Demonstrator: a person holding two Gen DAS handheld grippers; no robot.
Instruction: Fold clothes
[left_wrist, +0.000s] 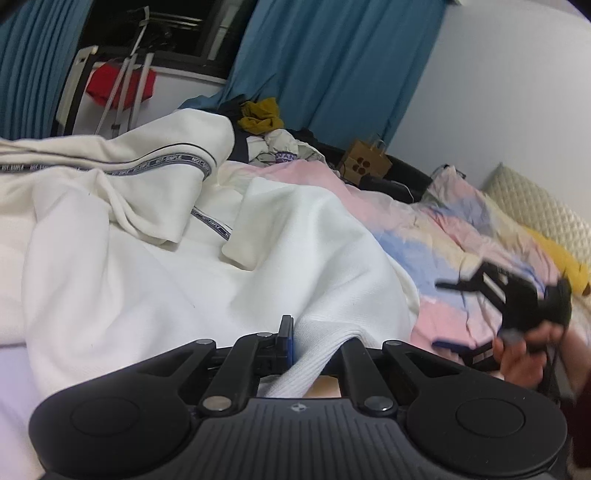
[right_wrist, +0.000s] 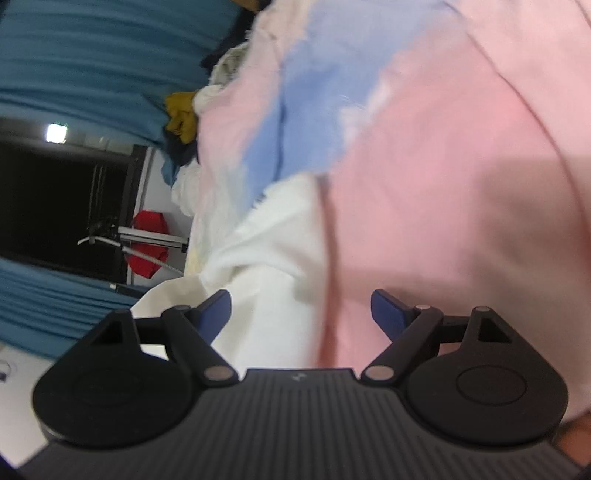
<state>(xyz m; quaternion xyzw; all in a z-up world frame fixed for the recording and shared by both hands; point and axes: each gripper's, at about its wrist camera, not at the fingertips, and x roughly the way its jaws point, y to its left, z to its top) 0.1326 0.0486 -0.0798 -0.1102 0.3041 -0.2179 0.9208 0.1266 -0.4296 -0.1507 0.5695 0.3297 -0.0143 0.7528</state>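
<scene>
A white knit garment (left_wrist: 207, 280) lies spread and rumpled over the bed. My left gripper (left_wrist: 314, 350) is shut on its ribbed hem, which bunches between the fingers. A cream garment with a dark lettered band (left_wrist: 122, 162) lies beyond it. My right gripper (right_wrist: 301, 314) is open and empty, tilted sideways, just above the edge of the white garment (right_wrist: 266, 236) and the pink and blue bedsheet (right_wrist: 443, 192). The right gripper also shows blurred in the left wrist view (left_wrist: 480, 295), held by a hand at the right.
A pile of clothes with a mustard piece (left_wrist: 260, 116) lies at the far side of the bed. A brown paper bag (left_wrist: 365, 162), teal curtains (left_wrist: 332, 62), a drying rack with a red garment (left_wrist: 120, 86) and a quilted pillow (left_wrist: 535, 206) surround the bed.
</scene>
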